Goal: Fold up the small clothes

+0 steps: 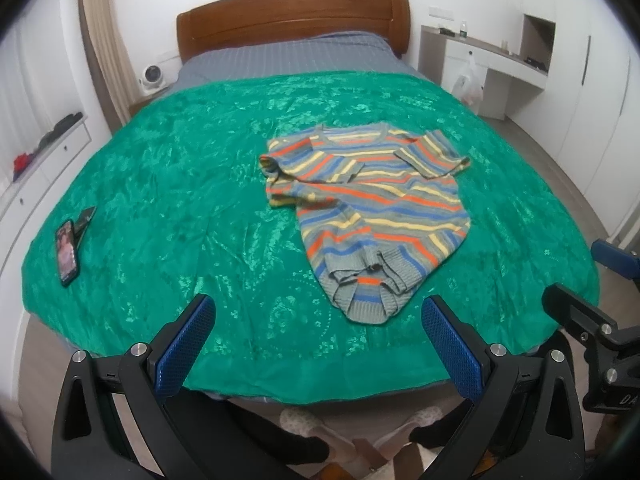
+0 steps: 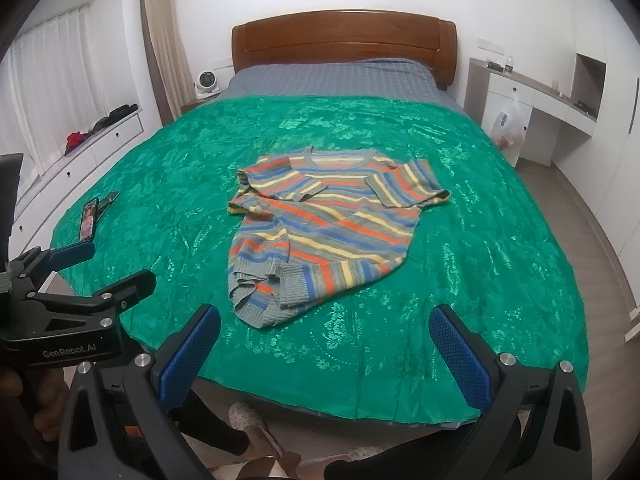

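Note:
A small striped knit sweater point(image 1: 372, 200) in grey, orange, blue and yellow lies on the green bedspread point(image 1: 180, 184), collar toward the headboard, both sleeves folded across the chest, hem bunched near the front edge. It also shows in the right wrist view point(image 2: 320, 224). My left gripper point(image 1: 318, 320) is open and empty, held above the bed's front edge just short of the hem. My right gripper point(image 2: 324, 332) is open and empty, also at the front edge, to the right of the hem. Each gripper shows at the side of the other's view.
A phone point(image 1: 67, 252) and a dark item lie at the bedspread's left edge, also seen in the right wrist view point(image 2: 89, 218). A wooden headboard point(image 1: 292, 20) stands at the back. A white desk with a plastic bag point(image 1: 470, 80) is right. Slippered feet point(image 1: 304, 424) stand below.

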A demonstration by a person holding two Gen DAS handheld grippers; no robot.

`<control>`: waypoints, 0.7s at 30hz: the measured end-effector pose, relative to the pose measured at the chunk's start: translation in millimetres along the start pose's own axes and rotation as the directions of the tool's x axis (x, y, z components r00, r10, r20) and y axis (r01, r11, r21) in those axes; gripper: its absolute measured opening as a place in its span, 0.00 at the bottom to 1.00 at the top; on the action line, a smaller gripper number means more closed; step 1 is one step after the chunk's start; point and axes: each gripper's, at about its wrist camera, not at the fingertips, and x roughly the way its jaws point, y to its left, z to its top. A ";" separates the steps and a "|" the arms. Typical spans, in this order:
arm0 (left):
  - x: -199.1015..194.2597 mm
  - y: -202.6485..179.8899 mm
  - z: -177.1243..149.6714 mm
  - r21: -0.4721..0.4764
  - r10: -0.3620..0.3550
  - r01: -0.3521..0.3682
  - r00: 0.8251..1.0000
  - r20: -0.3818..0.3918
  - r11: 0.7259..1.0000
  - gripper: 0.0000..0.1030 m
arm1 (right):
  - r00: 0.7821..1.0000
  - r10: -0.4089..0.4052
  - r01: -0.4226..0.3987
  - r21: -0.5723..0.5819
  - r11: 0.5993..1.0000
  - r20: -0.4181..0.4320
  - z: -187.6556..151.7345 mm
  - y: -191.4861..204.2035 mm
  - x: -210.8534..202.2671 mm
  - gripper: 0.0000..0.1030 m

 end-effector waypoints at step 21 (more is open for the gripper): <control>0.5 -3.5 -2.3 0.002 -0.002 0.002 1.000 -0.011 1.000 1.00 | 1.000 0.026 -0.026 -0.009 1.000 -0.011 -3.7 4.1 4.0 1.00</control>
